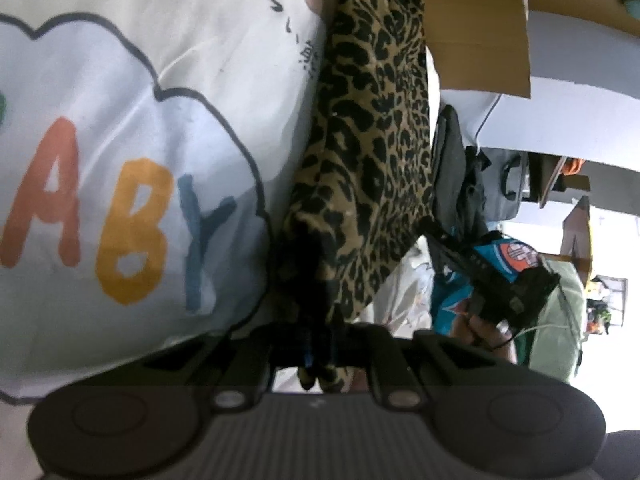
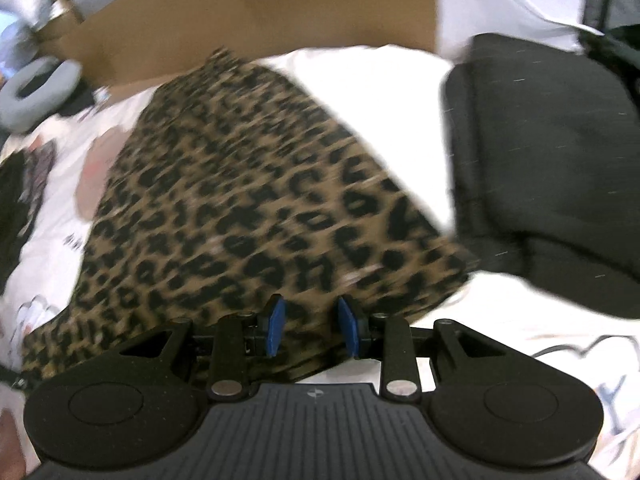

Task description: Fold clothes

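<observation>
- Leopard-print garment (image 1: 368, 140) pinched in the left gripper (image 1: 316, 344), jaws pressed together on a gathered, dark fold of the cloth, the rest stretching away from the fingers up the middle of the left wrist view.
- Same leopard-print garment (image 2: 240, 200) spread broad and flat in the right wrist view, lying over a white printed sheet (image 2: 372, 92), motion-blurred.
- Right gripper (image 2: 311, 330) with jaws apart, blue pads (image 2: 276, 324) showing on both fingers, a clear gap between them; near edge of the garment lying in and below that gap, contact with the pads impossible to tell.
- White fabric with a cloud outline and coloured letters "ABY" (image 1: 120, 184) filling the left side of the left wrist view, just beside the garment.
- Black bag or cushion (image 2: 548, 168) at the right of the right wrist view, resting on the white sheet near the garment's far corner.
- Brown cardboard (image 2: 260, 8) standing behind the garment; another cardboard flap (image 1: 480, 36) at upper right in the left view.
- Grey ring-shaped cushion (image 2: 36, 88) at far left, well apart from the gripper.
- Other gripper (image 1: 508, 280), held in a hand, visible at right in the left wrist view, beyond the cloth.
</observation>
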The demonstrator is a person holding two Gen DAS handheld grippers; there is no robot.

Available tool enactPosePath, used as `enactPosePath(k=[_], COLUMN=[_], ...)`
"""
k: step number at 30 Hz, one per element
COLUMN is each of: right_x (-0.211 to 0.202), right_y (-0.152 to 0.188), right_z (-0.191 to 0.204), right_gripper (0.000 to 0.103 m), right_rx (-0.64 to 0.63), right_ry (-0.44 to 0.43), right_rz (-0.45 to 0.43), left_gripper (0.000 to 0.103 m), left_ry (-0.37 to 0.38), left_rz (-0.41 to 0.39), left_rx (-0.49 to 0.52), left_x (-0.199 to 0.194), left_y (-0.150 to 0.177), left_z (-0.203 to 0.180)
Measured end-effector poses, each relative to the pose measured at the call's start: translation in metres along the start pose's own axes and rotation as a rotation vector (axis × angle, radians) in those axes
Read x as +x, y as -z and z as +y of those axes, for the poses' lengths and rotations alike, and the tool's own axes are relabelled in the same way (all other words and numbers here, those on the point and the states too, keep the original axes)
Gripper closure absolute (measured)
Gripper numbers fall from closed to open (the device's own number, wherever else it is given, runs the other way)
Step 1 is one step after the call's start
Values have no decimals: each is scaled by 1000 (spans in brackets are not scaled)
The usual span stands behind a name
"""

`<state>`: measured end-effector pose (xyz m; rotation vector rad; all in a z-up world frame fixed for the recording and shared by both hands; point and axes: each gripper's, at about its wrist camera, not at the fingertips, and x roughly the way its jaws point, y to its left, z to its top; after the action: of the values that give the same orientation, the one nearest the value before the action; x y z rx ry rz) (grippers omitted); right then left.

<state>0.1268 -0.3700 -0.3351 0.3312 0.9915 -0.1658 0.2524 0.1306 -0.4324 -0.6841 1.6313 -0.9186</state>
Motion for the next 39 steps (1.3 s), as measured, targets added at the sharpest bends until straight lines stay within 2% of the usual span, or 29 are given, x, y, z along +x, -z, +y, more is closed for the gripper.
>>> enactPosePath(k=[7, 13, 27, 39], right_x=[-5, 3, 31, 30], right_y=[-8, -14, -35, -46], right_z=[-46, -63, -92, -98], right_gripper=[66, 66, 67, 70], right_rx=[103, 85, 125, 119], right_ry=[83, 87, -115, -216], right_rz=[-36, -22, 63, 91], left_gripper=[96, 96, 96, 96], left_ry=[-42, -58, -55, -45], left_rz=[13, 16, 25, 27], left_rx=[23, 32, 35, 21], left_x=[-11, -17, -15, -14], left_y=[-1, -1, -1, 0], left_z=[-1, 1, 2, 6])
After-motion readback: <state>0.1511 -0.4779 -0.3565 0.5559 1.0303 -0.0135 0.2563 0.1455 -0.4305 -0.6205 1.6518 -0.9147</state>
